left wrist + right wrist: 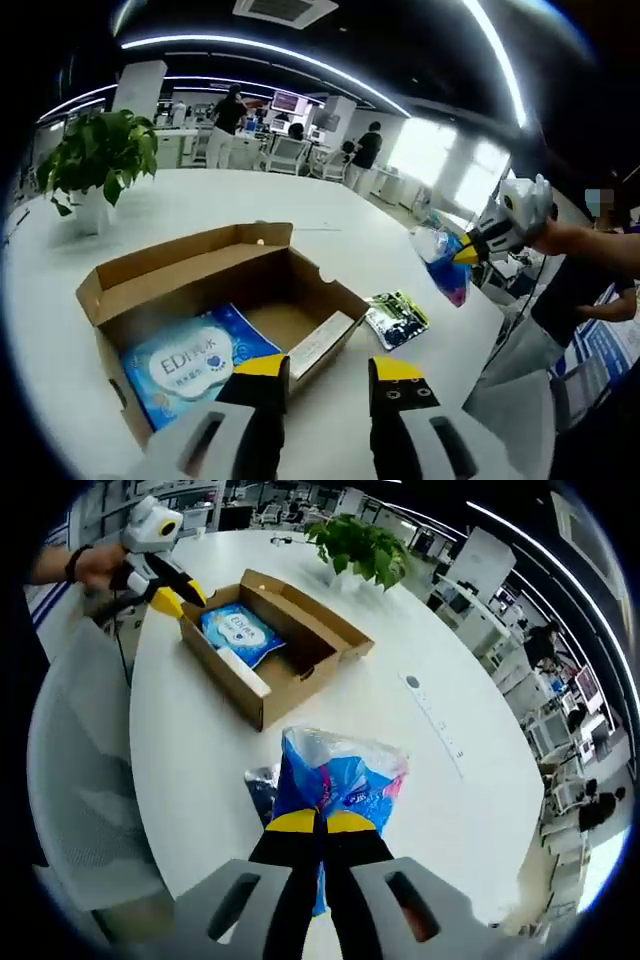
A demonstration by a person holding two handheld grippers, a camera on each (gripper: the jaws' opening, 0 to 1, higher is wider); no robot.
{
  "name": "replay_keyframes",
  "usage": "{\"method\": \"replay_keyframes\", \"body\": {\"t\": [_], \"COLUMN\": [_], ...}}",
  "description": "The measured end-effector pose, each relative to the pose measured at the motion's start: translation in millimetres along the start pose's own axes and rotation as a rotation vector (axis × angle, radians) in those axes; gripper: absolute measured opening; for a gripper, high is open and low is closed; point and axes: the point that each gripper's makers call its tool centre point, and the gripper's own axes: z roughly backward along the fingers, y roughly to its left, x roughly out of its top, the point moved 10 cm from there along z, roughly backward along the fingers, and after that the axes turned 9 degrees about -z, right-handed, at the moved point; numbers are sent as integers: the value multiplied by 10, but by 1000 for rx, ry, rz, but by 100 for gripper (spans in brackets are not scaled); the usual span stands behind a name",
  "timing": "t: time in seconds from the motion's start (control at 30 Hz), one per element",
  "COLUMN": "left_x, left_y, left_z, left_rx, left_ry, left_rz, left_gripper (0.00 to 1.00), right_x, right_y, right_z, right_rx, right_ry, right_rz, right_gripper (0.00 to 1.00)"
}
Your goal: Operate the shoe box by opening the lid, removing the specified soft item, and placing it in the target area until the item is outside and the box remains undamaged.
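Observation:
An open cardboard shoe box (250,275) (270,645) lies on the white table (200,205), lid folded back, with a blue tissue pack (195,360) (240,630) inside. My left gripper (328,372) stands open just in front of the box's near side, nothing between its jaws. In the right gripper view my right gripper (321,822) is shut on a soft blue and pink plastic packet (335,775), held above the table away from the box. The same packet (445,265) hangs at the right of the left gripper view.
A dark printed packet (397,318) (262,785) lies on the table beside the box. A potted plant (100,160) (362,548) stands at the far side. A grey chair (85,780) sits at the table's edge. People and desks fill the background.

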Motion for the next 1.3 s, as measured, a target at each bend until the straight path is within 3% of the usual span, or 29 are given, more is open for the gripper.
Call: {"method": "replay_keyframes", "body": {"t": [0.17, 0.3, 0.5, 0.8, 1.0, 1.3], "left_x": [-5, -3, 1, -35, -46, -154], "left_y": [-4, -13, -39, -85, -142, -119], "left_z": [-1, 5, 10, 61, 139, 363], "left_rx": [8, 17, 35, 59, 69, 138], "left_ry": [9, 15, 15, 2, -4, -4], "left_rz": [2, 2, 12, 35, 20, 49], "left_gripper": [31, 31, 31, 32, 35, 35], "right_x": [-314, -605, -827, -967, -1028, -1059], "right_y": [-25, -80, -186, -282, -318, -259], "right_z": [33, 65, 76, -56, -207, -478], "right_rx": [-6, -29, -14, 5, 32, 89], "right_ry": [62, 180, 199, 259, 278, 304], "right_rz": [31, 152, 146, 261, 283, 372], "right_gripper": [0, 0, 0, 0, 0, 0]}}
